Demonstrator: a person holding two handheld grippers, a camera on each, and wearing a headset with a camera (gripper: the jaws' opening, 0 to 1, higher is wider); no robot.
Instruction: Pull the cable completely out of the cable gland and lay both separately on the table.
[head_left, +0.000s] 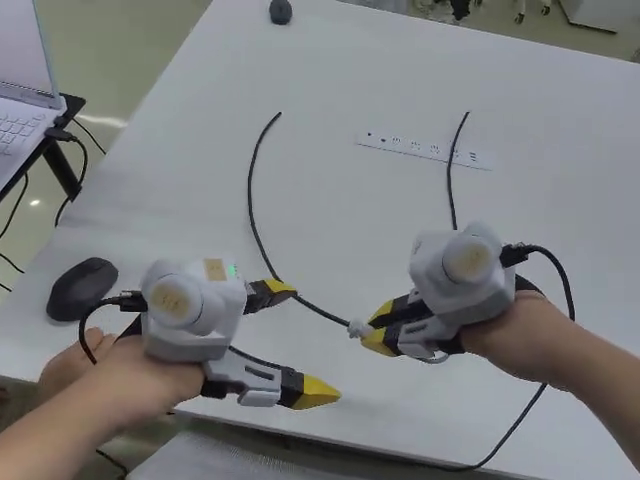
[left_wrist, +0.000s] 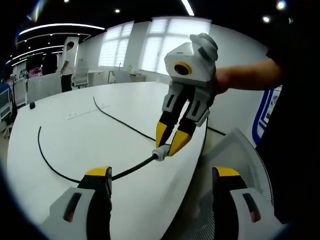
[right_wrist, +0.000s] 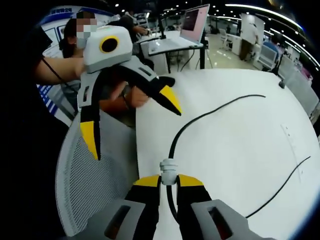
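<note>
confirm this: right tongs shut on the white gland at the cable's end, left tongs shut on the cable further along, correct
Not quite. The left tongs are open and grip nothing, as the left gripper view shows. The right tongs are shut on the white gland at the end of the black cable, as you said.

The worktop (head_left: 350, 220) is free between the curved cable (head_left: 249, 200) and second cable (head_left: 449, 185); a power strip (head_left: 425, 149) lies upper right, and a dark lump (head_left: 82, 287), maybe a mouse, lower left.

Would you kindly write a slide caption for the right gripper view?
Right gripper clamps the white gland on the black cable; the left gripper hovers open nearby.
</note>
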